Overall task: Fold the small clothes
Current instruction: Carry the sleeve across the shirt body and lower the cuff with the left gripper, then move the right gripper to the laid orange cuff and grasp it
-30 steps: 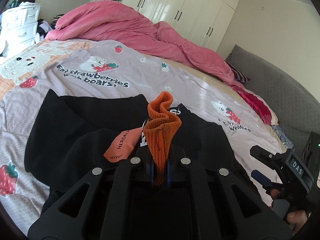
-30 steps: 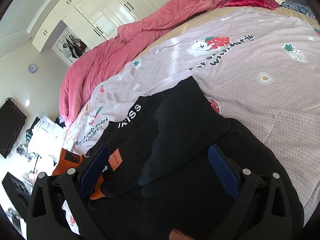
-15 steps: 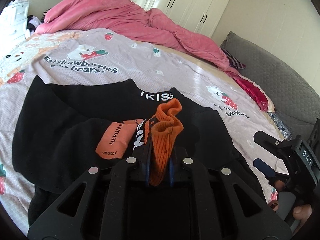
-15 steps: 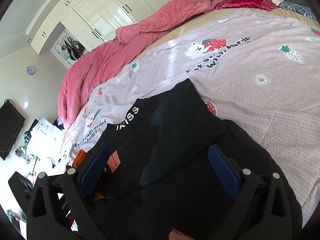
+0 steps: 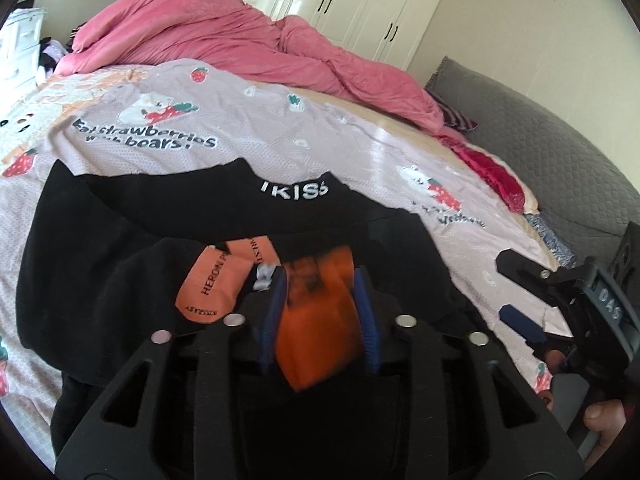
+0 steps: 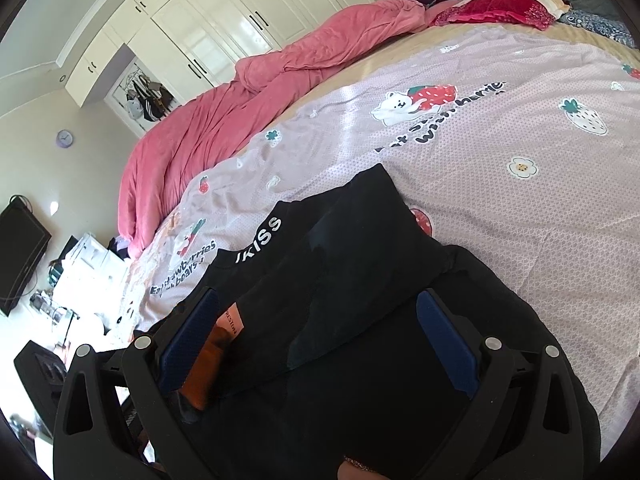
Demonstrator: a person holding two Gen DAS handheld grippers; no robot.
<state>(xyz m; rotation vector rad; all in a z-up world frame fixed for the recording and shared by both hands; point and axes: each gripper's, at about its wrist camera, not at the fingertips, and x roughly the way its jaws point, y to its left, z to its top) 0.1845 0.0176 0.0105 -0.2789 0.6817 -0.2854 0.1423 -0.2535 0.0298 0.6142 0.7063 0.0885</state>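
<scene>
A black garment (image 5: 132, 248) with white "KISS" lettering and an orange label (image 5: 208, 288) lies partly folded on the bed. My left gripper (image 5: 320, 316) is low over it with its jaws slightly parted around the garment's orange knit cuff (image 5: 316, 328), which looks blurred. In the right wrist view my right gripper (image 6: 316, 336) is wide open just above the black garment (image 6: 360, 264), holding nothing; the orange cuff (image 6: 208, 364) shows beside its left finger. The right gripper (image 5: 560, 312) also shows at the right edge of the left wrist view.
The bed has a lilac strawberry-and-bear sheet (image 5: 280, 128). A pink duvet (image 5: 240, 40) is heaped at the far side, with red and grey pillows (image 5: 492, 172) to the right. White wardrobes (image 6: 224, 28) stand behind the bed.
The left gripper has lowered the orange cuff from upright down onto the black garment and its jaws have parted a little. The right gripper has stayed open and nearly still.
</scene>
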